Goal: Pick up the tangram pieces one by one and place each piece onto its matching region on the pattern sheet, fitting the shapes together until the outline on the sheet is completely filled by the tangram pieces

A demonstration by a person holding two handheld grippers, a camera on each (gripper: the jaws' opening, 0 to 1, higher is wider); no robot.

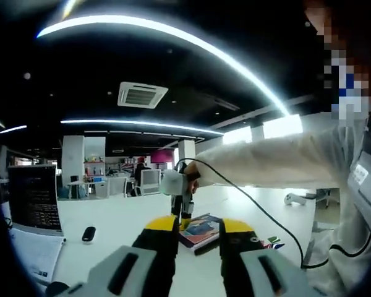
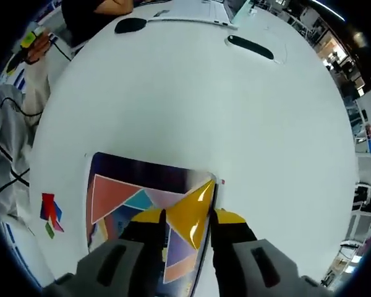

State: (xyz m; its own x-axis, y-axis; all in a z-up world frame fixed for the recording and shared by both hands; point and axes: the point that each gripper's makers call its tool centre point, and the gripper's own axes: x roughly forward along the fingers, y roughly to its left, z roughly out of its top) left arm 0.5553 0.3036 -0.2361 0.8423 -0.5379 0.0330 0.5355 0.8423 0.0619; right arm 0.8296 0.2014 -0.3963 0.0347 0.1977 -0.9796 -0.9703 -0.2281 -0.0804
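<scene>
In the right gripper view the pattern sheet (image 2: 120, 168) lies on the white table just ahead of the jaws. It shows an orange triangle (image 2: 108, 195), a teal shape (image 2: 139, 199) and purple and salmon shapes nearer me. My right gripper (image 2: 188, 218) is shut on a glossy yellow triangle piece (image 2: 195, 207), held over the sheet's right edge. In the left gripper view my left gripper (image 1: 199, 226) is open and holds nothing, low over the table. The sheet (image 1: 201, 230) lies beyond its tips. The right gripper (image 1: 183, 209) hangs above that sheet in a person's hand.
Loose red, blue and green pieces (image 2: 49, 211) lie left of the sheet, also the pieces (image 1: 272, 242). A laptop (image 1: 32, 198), a black mouse (image 1: 88, 234) and papers (image 1: 37, 255) sit at the left. A long black object (image 2: 250, 46) lies far across the table. A grey sleeve (image 1: 266, 162) reaches in.
</scene>
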